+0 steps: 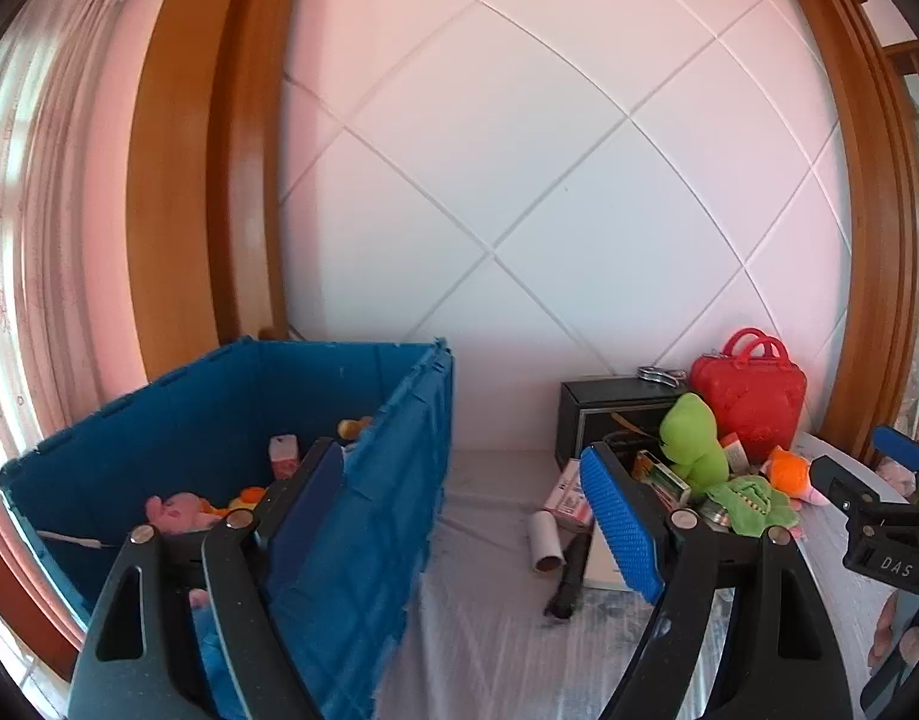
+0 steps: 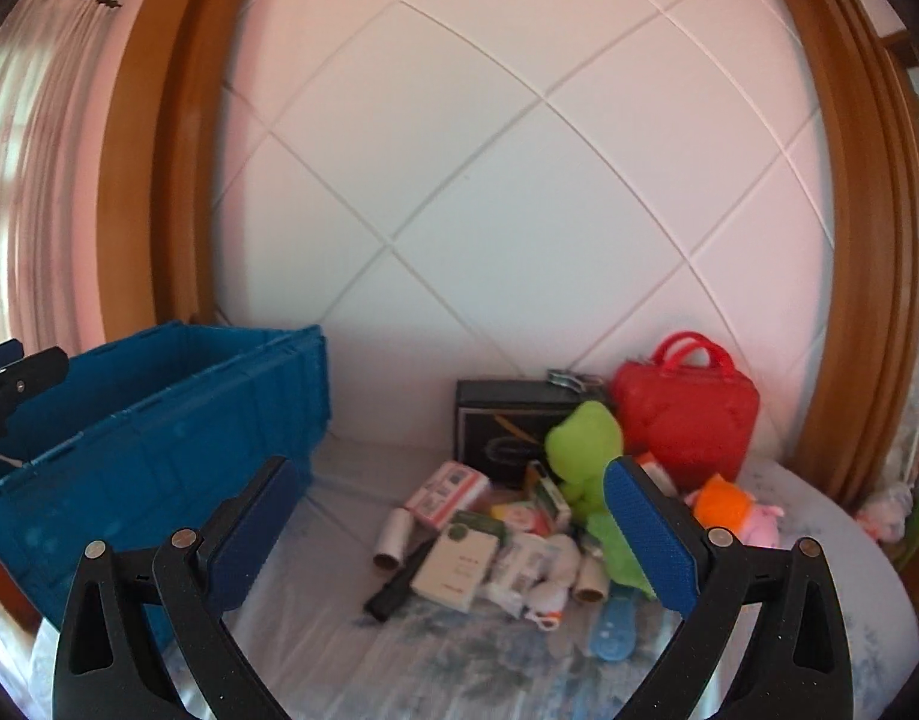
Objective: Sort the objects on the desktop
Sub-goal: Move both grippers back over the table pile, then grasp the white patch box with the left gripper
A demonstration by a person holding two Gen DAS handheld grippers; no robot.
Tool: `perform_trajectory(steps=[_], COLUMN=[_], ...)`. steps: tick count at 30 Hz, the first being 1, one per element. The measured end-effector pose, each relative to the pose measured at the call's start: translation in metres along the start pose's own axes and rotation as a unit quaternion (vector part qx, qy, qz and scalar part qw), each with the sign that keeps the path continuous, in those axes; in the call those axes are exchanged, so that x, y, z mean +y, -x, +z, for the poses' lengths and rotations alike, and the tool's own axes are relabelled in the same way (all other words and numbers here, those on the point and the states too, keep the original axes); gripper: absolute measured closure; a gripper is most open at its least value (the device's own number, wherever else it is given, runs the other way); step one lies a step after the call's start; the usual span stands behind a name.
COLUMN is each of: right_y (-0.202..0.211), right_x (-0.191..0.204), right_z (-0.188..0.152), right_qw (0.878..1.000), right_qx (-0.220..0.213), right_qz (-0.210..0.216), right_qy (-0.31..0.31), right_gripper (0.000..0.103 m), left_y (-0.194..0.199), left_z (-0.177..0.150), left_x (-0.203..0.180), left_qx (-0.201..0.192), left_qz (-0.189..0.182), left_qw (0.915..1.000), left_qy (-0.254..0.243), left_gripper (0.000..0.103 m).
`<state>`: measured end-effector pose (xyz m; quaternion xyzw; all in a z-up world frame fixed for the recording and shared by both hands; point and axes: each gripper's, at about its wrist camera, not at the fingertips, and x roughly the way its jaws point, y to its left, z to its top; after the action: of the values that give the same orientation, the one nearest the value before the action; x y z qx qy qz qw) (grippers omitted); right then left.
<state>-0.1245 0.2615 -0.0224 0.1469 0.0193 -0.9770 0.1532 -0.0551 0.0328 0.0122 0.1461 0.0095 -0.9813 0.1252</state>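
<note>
On covered table [image 2: 459, 648] — blue bin [image 2: 159, 432], clutter

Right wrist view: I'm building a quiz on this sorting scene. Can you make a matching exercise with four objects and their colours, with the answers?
Objects:
1. crate
2. handbag
3. frog plush
4. box at the wall

Colours:
A. red
B. black
C. blue
D. green

Pairs: 1-C, 2-A, 3-D, 4-B
</note>
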Motion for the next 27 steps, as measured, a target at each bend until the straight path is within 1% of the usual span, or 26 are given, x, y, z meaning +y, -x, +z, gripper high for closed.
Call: perform_trajectory(steps=[2,4,8,9,11,13,15,17,22,27], right_y=[-0.005,-0.008,-0.022,-0.026,-0.036,-0.046,-0.060,-0.072,-0.110,-0.157], right_x=[-0.040,-0.070,-0.122,-0.132,-0.150,-0.160,-0.168,-0.173,-0.169,-0.161], right_z=[-0.012,-0.023,-0.048,-0.054,-0.067,-0.079,-0.089,-0.098,-0.108,-0.124], right_qw=[1.000,0.999,0.995,0.994,0.991,0.988,0.983,0.980,0.975,0.967], right_qx=[0.017,0.032,0.076,0.085,0.108,0.129,0.152,0.169,0.196,0.233], right_qz=[-0.012,-0.025,-0.046,-0.047,-0.047,-0.052,-0.059,-0.056,-0.054,-0.054], right_qy=[-0.017,-0.025,-0.044,-0.051,-0.064,-0.073,-0.084,-0.095,-0.092,-0.089], right_gripper=[0.000,0.000,0.000,0.000,0.000,0.000,0.000,0.000,0.000,0.000], left_y=[-0.013,-0.029,-0.058,-0.069,-0.081,-0.098,-0.113,-0.131,-0.177,-0.240], left_z=[-0.011,-0.022,-0.042,-0.048,-0.059,-0.071,-0.079,-0.086,-0.099,-0.125], left_x=[-0.029,-0.054,-0.090,-0.098,-0.107,-0.116,-0.125,-0.131,-0.144,-0.159], left_qx=[0.020,0.042,0.086,0.102,0.121,0.146,0.162,0.178,0.209,0.251], left_qz=[-0.013,-0.022,-0.036,-0.039,-0.043,-0.044,-0.043,-0.046,-0.062,-0.088], left_qw=[0.9997,0.9989,0.9956,0.9940,0.9916,0.9881,0.9854,0.9822,0.9744,0.9616], left_qy=[-0.002,-0.005,-0.009,-0.009,-0.009,-0.017,-0.030,-0.039,-0.054,-0.069], left_gripper=[0.022,0.022,0.022,0.022,0.022,0.022,0.022,0.022,0.022,0.022])
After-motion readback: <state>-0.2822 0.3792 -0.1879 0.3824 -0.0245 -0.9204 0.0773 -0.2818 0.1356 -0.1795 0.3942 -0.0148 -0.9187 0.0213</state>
